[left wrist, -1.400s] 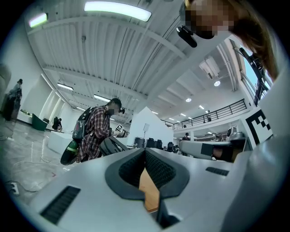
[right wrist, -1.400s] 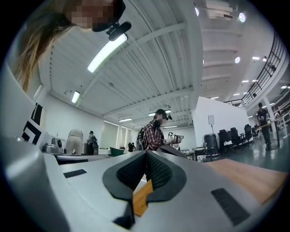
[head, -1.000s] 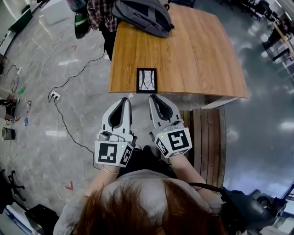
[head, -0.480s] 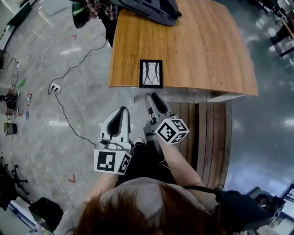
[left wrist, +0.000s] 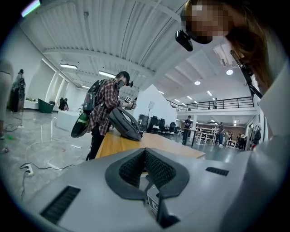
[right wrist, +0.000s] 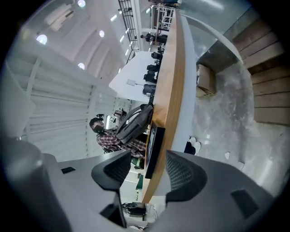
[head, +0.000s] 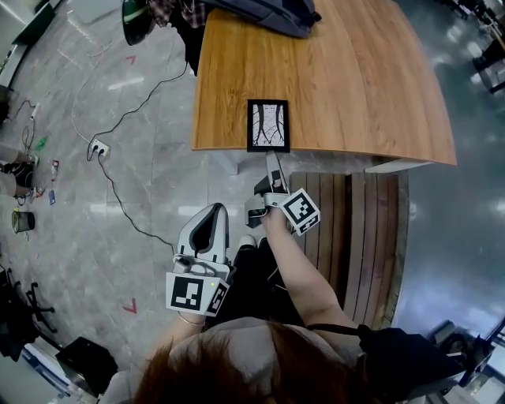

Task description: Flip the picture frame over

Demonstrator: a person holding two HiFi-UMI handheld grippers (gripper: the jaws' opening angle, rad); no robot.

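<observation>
Nearest to me, my left tool (head: pixel 215 211) hangs low, its jaws together on nothing. My right tool (head: pixel 273 162), turned on its side, has just been opening; its jaws stand wide and grip nothing. Just beyond them the picture frame (head: pixel 268 125) lies picture-side up at the near edge of the worktop (head: pixel 355 79).

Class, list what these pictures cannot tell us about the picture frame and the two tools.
- Picture frame back: head view, it lies picture-up on the table.
- Right tool, jaws just opening and apart: whether the frame's edge is between them yet; right gripper view gives no depth.
- Left gripper view: frame hidden behind the left tool's own body.
- Bag: cut by head view's top edge.
</observation>
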